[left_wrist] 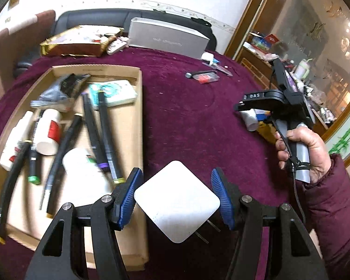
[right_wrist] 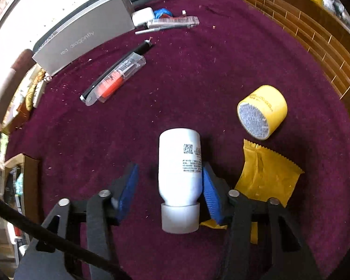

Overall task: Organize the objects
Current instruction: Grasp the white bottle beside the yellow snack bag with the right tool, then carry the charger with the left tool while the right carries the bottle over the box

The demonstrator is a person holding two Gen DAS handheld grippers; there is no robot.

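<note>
My left gripper [left_wrist: 176, 194] is open around a white square plug adapter [left_wrist: 176, 201]; only the left blue pad [left_wrist: 126, 200] seems to touch it, above the maroon tablecloth [left_wrist: 186, 116]. The cardboard tray [left_wrist: 130, 126] at left holds several black pens, white bottles and a tissue pack. My right gripper [right_wrist: 168, 186] is open around a white bottle [right_wrist: 180, 170] lying on the cloth; the right pad [right_wrist: 210, 193] touches it and the left pad stands apart. The right gripper [left_wrist: 247, 107] also shows in the left wrist view, held by a hand.
A yellow round jar [right_wrist: 262, 110] and a yellow packet [right_wrist: 266, 175] lie right of the bottle. A clear case with an orange item [right_wrist: 116, 79], a black pen [right_wrist: 119, 65], a silver box [right_wrist: 81, 39] and a small white box [right_wrist: 142, 16] lie farther back. The tray's corner [right_wrist: 21, 163] is at left.
</note>
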